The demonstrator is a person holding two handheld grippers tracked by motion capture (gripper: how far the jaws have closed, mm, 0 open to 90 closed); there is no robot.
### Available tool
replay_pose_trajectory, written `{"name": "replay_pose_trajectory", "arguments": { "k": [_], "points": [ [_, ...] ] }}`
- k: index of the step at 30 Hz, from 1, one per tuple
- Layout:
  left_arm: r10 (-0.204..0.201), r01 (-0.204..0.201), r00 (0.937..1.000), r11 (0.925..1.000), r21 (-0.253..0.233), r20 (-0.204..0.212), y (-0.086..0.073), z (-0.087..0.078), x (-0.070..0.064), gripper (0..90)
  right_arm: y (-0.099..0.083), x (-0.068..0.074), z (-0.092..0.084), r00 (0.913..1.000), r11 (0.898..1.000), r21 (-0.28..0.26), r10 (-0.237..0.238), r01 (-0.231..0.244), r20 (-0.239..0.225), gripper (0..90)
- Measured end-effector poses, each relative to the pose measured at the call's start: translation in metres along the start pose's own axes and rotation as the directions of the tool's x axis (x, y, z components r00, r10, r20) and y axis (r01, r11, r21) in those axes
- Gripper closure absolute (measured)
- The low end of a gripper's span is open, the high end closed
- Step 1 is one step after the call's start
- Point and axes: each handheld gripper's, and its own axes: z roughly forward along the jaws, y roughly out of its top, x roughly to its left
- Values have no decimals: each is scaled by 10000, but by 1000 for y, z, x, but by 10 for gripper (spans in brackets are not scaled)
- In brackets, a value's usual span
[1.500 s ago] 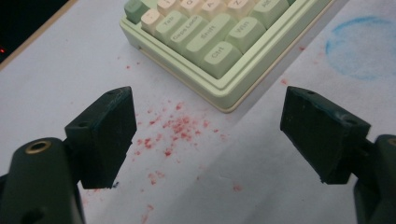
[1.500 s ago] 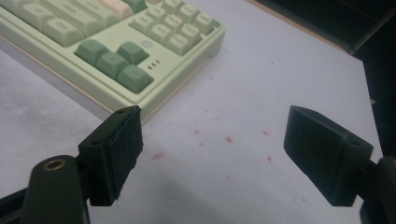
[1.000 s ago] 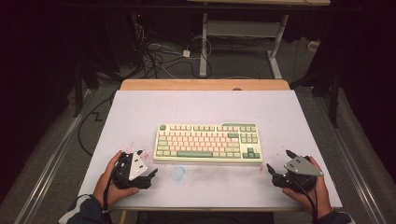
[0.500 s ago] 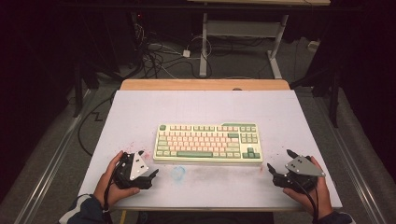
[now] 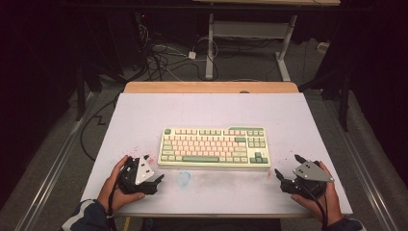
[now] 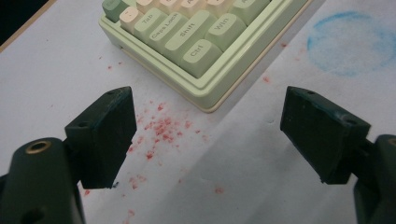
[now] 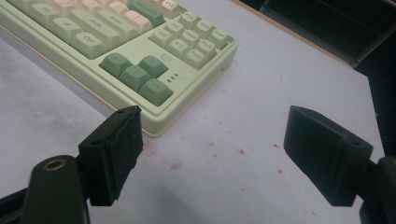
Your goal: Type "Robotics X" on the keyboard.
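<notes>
The green and cream keyboard (image 5: 215, 147) lies flat at the middle of the white table (image 5: 288, 115), touched by neither claw. The left gripper (image 5: 155, 177) rests just off its near left corner, jaws wide apart and empty, beside red specks (image 6: 161, 128) and a blue smudge (image 5: 183, 178). The right gripper (image 5: 287, 169) sits off the near right corner, jaws likewise spread on nothing.

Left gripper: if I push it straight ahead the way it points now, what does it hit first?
Probably the keyboard: its near-left corner, by the Ctrl key, lies ahead between the open jaws of the left gripper. Before that, just bare table with red specks. Depth is hard to judge.
</notes>
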Motion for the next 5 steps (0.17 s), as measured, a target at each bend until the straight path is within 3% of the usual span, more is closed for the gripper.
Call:
{"name": "replay_pose_trajectory", "arguments": {
  "k": [5],
  "points": [
    [-57, 56, 10000, 9999, 108, 24, 0, 3, 0, 170, -1, -1, 3, 10000, 9999, 99, 59, -59, -38, 203]
  ]
}}
